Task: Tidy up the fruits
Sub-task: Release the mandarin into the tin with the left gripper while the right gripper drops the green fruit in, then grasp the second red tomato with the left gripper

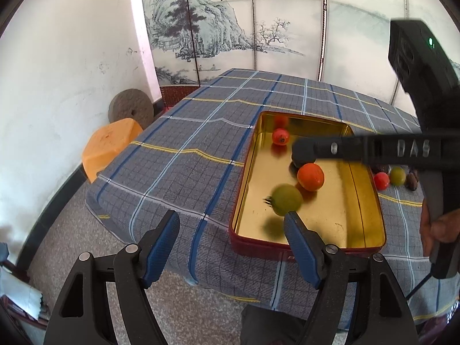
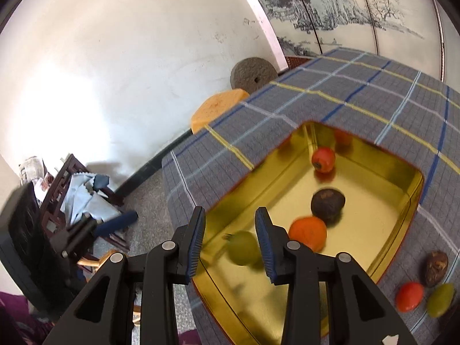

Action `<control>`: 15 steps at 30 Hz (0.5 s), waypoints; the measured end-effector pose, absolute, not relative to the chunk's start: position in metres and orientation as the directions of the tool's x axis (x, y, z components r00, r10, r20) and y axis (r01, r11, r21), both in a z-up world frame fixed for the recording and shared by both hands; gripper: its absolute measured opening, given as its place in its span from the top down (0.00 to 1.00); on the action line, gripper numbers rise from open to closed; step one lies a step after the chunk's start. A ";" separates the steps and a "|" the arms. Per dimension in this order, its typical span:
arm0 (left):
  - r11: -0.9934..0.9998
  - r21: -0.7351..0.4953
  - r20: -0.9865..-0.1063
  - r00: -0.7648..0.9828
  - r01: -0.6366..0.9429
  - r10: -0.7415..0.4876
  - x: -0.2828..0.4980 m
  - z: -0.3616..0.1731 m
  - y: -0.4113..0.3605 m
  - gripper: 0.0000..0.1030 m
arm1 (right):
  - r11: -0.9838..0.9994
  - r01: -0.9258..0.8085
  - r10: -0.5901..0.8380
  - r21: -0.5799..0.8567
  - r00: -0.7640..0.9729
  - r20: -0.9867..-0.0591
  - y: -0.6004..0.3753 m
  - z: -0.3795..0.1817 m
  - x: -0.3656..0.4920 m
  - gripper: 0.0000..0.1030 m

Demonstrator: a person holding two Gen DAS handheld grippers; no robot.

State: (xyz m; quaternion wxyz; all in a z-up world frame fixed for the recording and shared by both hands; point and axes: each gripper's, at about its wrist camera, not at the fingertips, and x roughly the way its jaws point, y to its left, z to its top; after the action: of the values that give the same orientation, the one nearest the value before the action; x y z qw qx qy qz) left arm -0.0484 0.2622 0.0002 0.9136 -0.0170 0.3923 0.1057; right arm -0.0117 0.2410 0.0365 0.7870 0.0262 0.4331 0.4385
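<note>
1. A gold tin tray (image 1: pixel 359 201) with a red outer wall is seen on the surface, which is covered by a grey checked cloth (image 1: pixel 184 155).
2. Four fruits are seen inside the tray: a small red fruit (image 1: pixel 280 136) near the far corner, a dark brown fruit (image 2: pixel 327 204), an orange fruit (image 1: pixel 310 177) just beside it, and a green fruit (image 1: pixel 286 199) nearest to the front wall.
3. The green fruit is blurred in both views, so it cannot be told whether it rests on the tray floor.
4. In the left view the dark brown fruit is mostly hidden behind the right tool (image 2: pixel 230 238).
5. The left tool (image 1: pixel 231 247) is held released, with nothing between its fingers, in front of the near edge of the surface.
6. The right tool is also released; the green fruit is seen between its fingers in the right view, but no contact can be made out.
7. Outside the tray, on the cloth, a red fruit (image 2: pixel 409 295), a second green fruit (image 2: pixel 440 299) and a brown fruit (image 2: pixel 436 268) are seen close together; in the left view they are partly cut off by the right tool.
8. An orange stool (image 1: pixel 110 148) is partly hidden by the surface.
</note>
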 end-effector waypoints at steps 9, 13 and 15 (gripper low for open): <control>0.978 0.059 -0.724 0.666 -0.200 0.180 -0.050 0.000 0.262 0.26 | 0.626 -0.668 0.746 0.404 0.360 -0.560 0.189 0.075 -0.035 0.28; 0.985 0.051 -0.720 0.678 -0.165 0.151 -0.052 0.001 0.259 0.26 | 0.694 -0.614 0.704 0.376 0.468 -0.534 0.114 0.074 -0.063 0.08; 0.992 0.033 -0.720 0.686 -0.118 0.105 -0.053 0.003 0.251 0.26 | 0.745 -0.556 0.659 0.369 0.532 -0.531 0.069 0.067 -0.074 0.02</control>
State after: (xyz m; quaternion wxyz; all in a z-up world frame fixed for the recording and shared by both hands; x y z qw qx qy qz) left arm -0.0530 0.2512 0.0034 0.9181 -0.0079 0.3915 0.0608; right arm -0.0736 0.0695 0.0674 0.8717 0.0772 0.3356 0.3485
